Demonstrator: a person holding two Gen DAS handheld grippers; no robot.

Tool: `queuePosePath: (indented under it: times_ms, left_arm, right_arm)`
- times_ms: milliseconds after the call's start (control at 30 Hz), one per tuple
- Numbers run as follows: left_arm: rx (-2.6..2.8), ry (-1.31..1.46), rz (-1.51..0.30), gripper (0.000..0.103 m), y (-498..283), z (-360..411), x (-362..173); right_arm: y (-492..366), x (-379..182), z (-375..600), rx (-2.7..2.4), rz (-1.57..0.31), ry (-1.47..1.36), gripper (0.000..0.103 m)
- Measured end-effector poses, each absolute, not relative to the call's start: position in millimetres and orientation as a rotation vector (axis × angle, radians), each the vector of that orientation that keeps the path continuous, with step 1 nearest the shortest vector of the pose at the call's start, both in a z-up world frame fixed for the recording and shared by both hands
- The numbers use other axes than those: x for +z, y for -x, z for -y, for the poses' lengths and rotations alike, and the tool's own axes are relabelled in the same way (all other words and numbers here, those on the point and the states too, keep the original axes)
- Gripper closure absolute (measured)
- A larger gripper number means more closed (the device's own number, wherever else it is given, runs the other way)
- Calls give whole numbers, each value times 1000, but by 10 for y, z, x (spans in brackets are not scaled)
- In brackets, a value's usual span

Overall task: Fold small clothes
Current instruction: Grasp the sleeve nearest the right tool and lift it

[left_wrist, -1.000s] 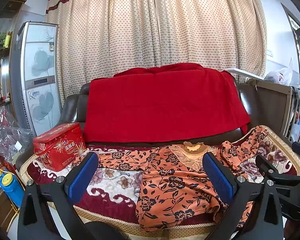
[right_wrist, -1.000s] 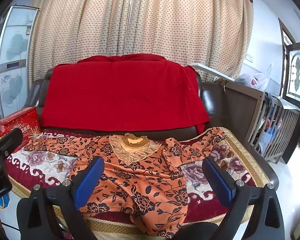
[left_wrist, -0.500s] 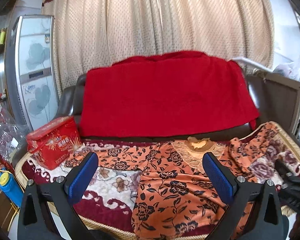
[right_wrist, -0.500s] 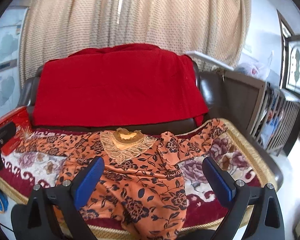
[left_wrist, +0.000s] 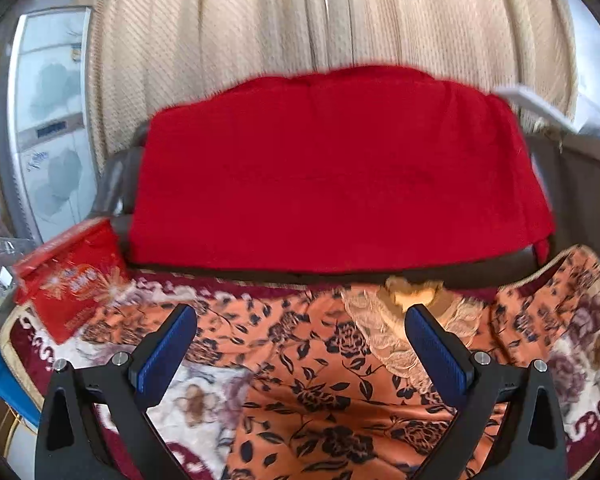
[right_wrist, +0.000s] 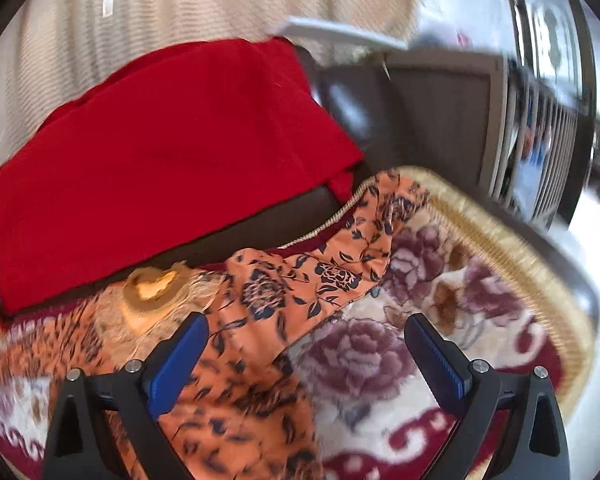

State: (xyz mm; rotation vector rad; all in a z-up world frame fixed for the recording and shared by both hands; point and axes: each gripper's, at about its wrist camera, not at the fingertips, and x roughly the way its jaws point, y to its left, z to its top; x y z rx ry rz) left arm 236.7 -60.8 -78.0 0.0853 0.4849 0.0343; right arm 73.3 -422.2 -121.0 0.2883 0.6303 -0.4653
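Observation:
An orange floral blouse (left_wrist: 320,380) with a lace collar (left_wrist: 404,312) lies spread flat on the sofa seat, sleeves out to both sides. My left gripper (left_wrist: 300,356) is open and empty above its left half. In the right wrist view the blouse (right_wrist: 260,320) shows with its right sleeve (right_wrist: 356,248) stretched toward the sofa's corner. My right gripper (right_wrist: 306,356) is open and empty above where that sleeve joins the body. Both views are blurred by motion.
A floral blanket (right_wrist: 460,288) with a woven mat edge (right_wrist: 520,240) covers the seat. A red throw (left_wrist: 332,172) drapes the backrest. A red tin box (left_wrist: 72,276) stands at the seat's left end. A wooden railing (right_wrist: 540,132) is to the right.
Both grippers have moved forward and closer to the blouse. The right gripper has also turned right, toward the right sleeve. Both stayed open.

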Motion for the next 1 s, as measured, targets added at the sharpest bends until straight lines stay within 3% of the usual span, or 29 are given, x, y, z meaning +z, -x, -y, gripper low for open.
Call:
queuePosePath:
  times_ms: [300, 500, 800, 867, 933, 967, 1000]
  left_arm:
    - [34, -127, -640, 0, -3140, 718, -1570]
    - [55, -184, -632, 0, -3322, 614, -1831]
    - [54, -235, -587, 0, -3443, 547, -1999]
    - [46, -243, -581, 0, -3476, 561, -2029]
    - [54, -253, -583, 0, -3514, 565, -2071]
    - [66, -261, -590, 0, -3547, 552, -2093]
    - [71, -259, -594, 0, -3557, 543, -2103]
  right_arm:
    - [-1114, -2084, 5609, -385, -603, -826, 3]
    - [-1403, -2178, 6040, -411, -483, -931, 5]
    - [-2066, -2287, 6602, -518, -434, -930, 28]
    - [-2183, -2384, 6707, -557, -450, -958, 39]
    - [-2236, -2378, 6738, -571, -431, -947, 41]
    - [-2262, -2358, 6739, -570, -427, -941, 46]
    - [-2307, -2334, 6725, -557, -418, -925, 59]
